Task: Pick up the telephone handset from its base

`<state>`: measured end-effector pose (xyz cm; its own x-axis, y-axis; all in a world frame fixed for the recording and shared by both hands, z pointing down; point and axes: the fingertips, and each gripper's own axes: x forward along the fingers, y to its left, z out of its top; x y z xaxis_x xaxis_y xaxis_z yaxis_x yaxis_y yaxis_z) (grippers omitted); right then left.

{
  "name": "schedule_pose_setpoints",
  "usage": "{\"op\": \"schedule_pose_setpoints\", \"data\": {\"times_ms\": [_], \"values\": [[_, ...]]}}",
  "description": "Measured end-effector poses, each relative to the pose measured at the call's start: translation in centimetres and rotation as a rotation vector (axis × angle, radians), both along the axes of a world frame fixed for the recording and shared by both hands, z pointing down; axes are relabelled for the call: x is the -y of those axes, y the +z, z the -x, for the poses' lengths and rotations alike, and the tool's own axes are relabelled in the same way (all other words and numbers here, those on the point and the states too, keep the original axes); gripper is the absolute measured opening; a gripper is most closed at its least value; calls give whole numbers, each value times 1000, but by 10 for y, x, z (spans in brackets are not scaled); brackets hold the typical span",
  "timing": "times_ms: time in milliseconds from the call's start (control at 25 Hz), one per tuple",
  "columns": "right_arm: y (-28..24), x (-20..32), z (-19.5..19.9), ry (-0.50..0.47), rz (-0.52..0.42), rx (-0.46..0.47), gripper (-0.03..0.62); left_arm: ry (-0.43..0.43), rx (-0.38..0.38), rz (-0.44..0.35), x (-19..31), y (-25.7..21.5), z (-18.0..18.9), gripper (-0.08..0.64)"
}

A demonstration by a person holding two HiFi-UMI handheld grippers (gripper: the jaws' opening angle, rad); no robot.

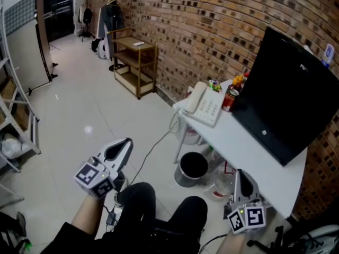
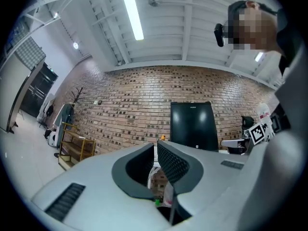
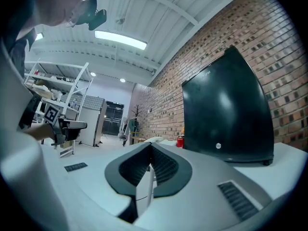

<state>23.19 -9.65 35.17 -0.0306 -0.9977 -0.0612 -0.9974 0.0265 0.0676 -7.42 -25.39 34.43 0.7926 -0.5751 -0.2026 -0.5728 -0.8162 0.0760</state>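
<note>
The handset lies on its base at the far end of the table; it looks light, stiff and smooth, best pinched across its narrow middle, and its cord may drag. A can and a monitor crowd the base's right side. The left gripper and right gripper are both pressed together, empty and well apart from the handset

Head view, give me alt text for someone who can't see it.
A white telephone with its handset in place sits at the end of a white table, beside a red can and a black monitor, against a brick wall. The left gripper and right gripper, both shut and empty, are in the foreground, well short of the phone.
</note>
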Motion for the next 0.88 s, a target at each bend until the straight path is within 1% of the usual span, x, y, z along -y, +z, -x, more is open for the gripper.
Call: {"op": "schedule_pose_setpoints", "data": {"times_ms": [200,320,480,600,720,880], "values": [[-6,20,-12,0,-14,-2,8,9,-6,-20,22,-8,-19,25],[-11,29,-20,4,-29,-8,8,2,-25,-55,29,-16,-29,25],[-19,37,-31,11,-43,-19,8,1,-16,-72,46,-25,-43,25],[-25,44,-41,18,-52,-25,8,20,-10,-83,57,-30,-61,25],[-29,50,-51,23,-58,-33,8,56,2,-75,62,-35,-84,25],[-32,63,-63,30,-48,-48,8,80,10,-82,76,-42,-106,25]]}}
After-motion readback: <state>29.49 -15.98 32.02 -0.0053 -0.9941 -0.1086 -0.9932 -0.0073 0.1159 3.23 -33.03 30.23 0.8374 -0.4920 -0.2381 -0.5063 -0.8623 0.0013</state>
